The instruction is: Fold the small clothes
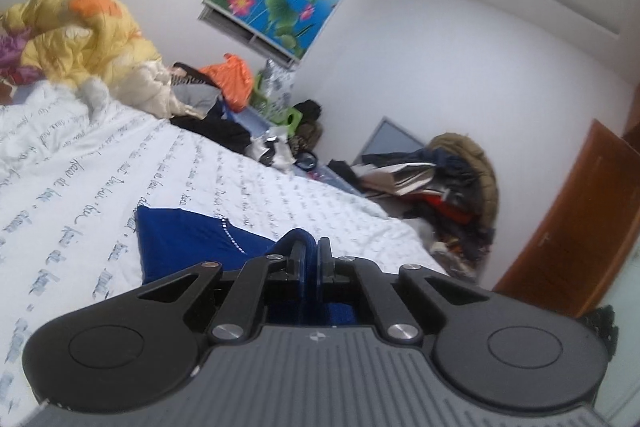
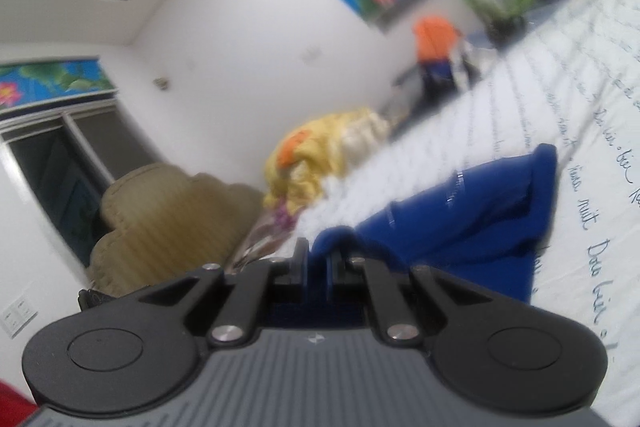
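A small royal-blue garment point(image 1: 192, 239) with a line of silvery studs lies partly on the white bedsheet with script print point(image 1: 80, 163). My left gripper point(image 1: 312, 251) is shut on a bunched edge of it, blue cloth pinched between the black fingers. In the right wrist view, which is blurred, the same blue garment point(image 2: 472, 223) hangs and stretches away to the right. My right gripper point(image 2: 320, 255) is shut on another edge of it, lifted off the bedsheet point(image 2: 580, 107).
A yellow quilt point(image 1: 80, 27) is heaped at the head of the bed, with piled clothes point(image 1: 216, 99) beyond it. More clothes point(image 1: 440, 187) sit by the wall near a brown door point(image 1: 560, 227). A tan headboard point(image 2: 160, 219) stands left in the right wrist view.
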{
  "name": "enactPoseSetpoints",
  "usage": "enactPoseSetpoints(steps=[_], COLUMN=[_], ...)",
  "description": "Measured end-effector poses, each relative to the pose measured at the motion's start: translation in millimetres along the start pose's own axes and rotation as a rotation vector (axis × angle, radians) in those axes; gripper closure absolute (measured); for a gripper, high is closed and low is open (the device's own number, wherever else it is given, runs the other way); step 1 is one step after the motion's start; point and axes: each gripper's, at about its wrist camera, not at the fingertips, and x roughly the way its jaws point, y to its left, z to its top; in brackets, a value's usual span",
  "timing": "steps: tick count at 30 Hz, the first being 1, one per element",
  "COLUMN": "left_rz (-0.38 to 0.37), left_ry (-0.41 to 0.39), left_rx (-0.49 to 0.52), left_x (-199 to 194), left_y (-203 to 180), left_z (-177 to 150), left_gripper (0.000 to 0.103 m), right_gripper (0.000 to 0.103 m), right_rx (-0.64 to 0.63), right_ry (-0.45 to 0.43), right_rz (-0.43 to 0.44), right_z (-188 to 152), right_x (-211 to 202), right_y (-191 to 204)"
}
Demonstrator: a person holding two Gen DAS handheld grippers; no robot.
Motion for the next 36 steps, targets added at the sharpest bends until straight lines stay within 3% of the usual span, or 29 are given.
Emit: enactPoseSetpoints(steps=[7,13,24,29,33,35,36], left_rz=[0.123,0.236,0.493,0.585,0.637,0.664,0.683], left_ry=[0.019,0.066,0.177,0.247,0.271,0.265,0.251], left_rx=[0.055,0.039,0.194,0.139,0.088,0.091,0.103], left_x=[83.4,155.0,260.3,294.0,301.1,299.3,296.4], left_y=[9.8,27.6,55.2,77.8,88.3,88.2,87.0], left_z=[35.9,55.0,39.8,27.0,18.8,19.7,21.7], left_gripper=[0.100,0.100,0.099,0.099,0.081,0.050,0.027], right_gripper=[0.095,0.095,0.095,0.092,0.090,0.083,0.076], right_rx=[0.003,-0.034,0.052,0.119,0.159,0.182,0.180], right_ry=[-0.053,-0.062,0.020,0.062,0.088,0.087,0.084], right_rz=[-0.146,-0.250,-0.412,-0.459,-0.466,-0.480,-0.482], right_z=[32.9,57.6,72.6,70.5,67.3,67.0,67.3], right_x=[52.2,100.2,192.7,217.5,229.9,230.6,230.2], right_y=[-36.3,-61.8,-126.1,-152.7,-166.1,-169.7,-169.6])
